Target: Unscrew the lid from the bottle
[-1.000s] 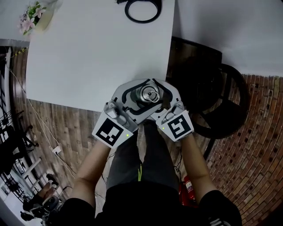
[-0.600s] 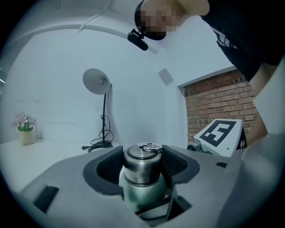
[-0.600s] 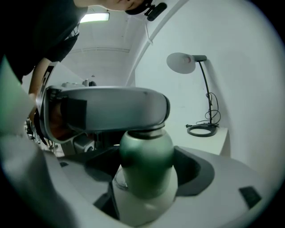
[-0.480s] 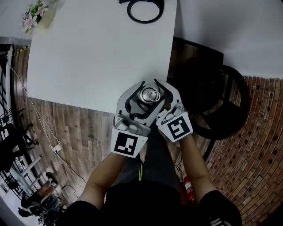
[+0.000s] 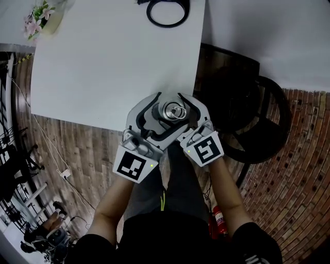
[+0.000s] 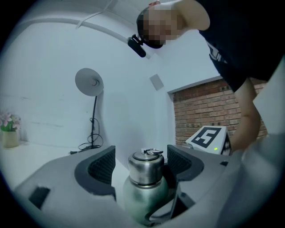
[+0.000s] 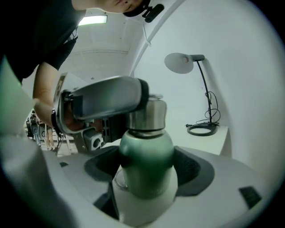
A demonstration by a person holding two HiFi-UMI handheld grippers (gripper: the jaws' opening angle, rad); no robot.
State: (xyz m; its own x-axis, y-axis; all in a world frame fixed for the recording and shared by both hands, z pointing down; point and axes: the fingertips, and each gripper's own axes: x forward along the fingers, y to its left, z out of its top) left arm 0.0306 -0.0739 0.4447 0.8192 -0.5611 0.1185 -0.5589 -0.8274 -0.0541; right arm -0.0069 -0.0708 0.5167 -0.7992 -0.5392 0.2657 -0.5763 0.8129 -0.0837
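A green bottle (image 7: pixel 147 160) with a steel lid (image 5: pixel 174 110) is held at the near edge of the white table (image 5: pixel 113 56). My right gripper (image 5: pixel 180 119) is shut on the bottle's green body, with dark pads pressed on both sides in the right gripper view. My left gripper (image 5: pixel 164 112) reaches in from the lower left and brackets the lid (image 6: pixel 146 165). Its jaws are opening, and the lid stands between the pads (image 6: pixel 102 167) with a gap showing. A small ring handle lies flat on top of the lid.
A black cable coil (image 5: pixel 167 10) lies at the table's far edge and a flower pot (image 5: pixel 41 18) at the far left corner. A dark round chair (image 5: pixel 258 113) stands right of the table. A desk lamp (image 6: pixel 89 82) rises behind the bottle.
The left gripper swung round the lid, first toward the right, then back left, and its jaws now stand wider apart. The right gripper and the bottle stayed put.
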